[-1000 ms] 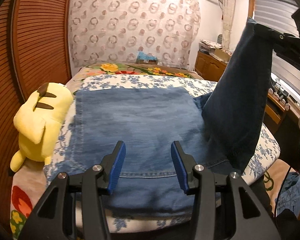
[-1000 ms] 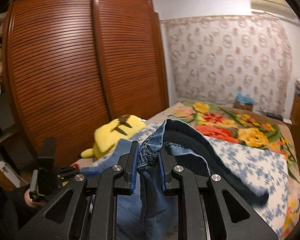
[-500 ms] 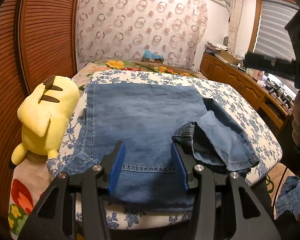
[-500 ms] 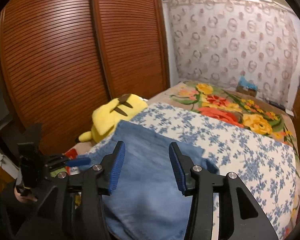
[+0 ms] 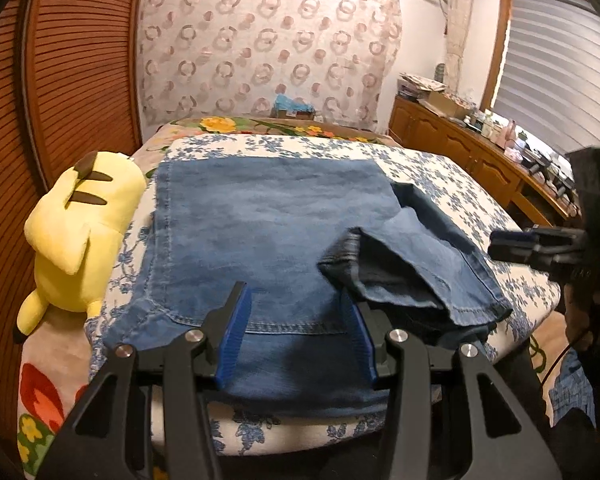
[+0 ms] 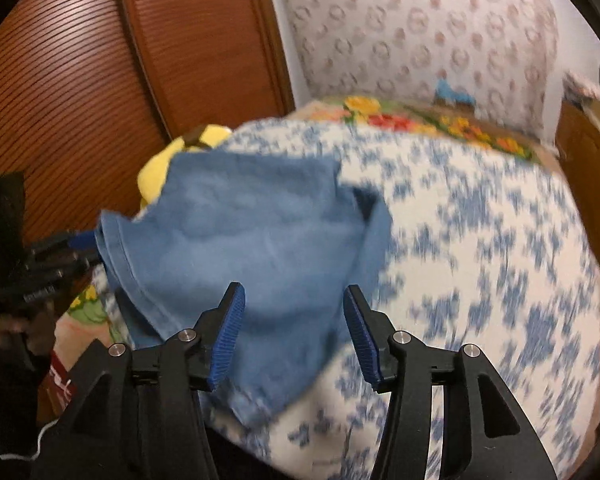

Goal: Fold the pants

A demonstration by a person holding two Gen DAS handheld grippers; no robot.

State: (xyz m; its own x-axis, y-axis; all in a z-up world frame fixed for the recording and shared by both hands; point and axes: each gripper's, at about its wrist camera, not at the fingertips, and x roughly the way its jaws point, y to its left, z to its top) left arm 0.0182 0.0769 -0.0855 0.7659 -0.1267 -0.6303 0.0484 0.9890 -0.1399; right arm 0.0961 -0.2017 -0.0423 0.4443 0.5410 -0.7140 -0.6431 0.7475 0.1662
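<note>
- Dropped leg now lies crumpled on the pants (image 5: 260, 236), right of the plush (image 5: 80, 232); a second ago my right gripper (image 6: 294, 336) held it high.
- Left gripper (image 5: 296, 332) spread, empty, over the near hem.
- Right one spread, empty.
- Step: leg fold; next, re-pinch the cuff and flatten it.

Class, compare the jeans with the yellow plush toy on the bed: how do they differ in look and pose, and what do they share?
The jeans are blue denim; the yellow plush toy is soft yellow with brown stripes. The jeans lie spread flat across the middle of the bed, one leg rumpled on the right; the plush toy is bulky and lies at the bed's left edge. Both rest on the floral bedcover, and no gripper holds either.
</note>
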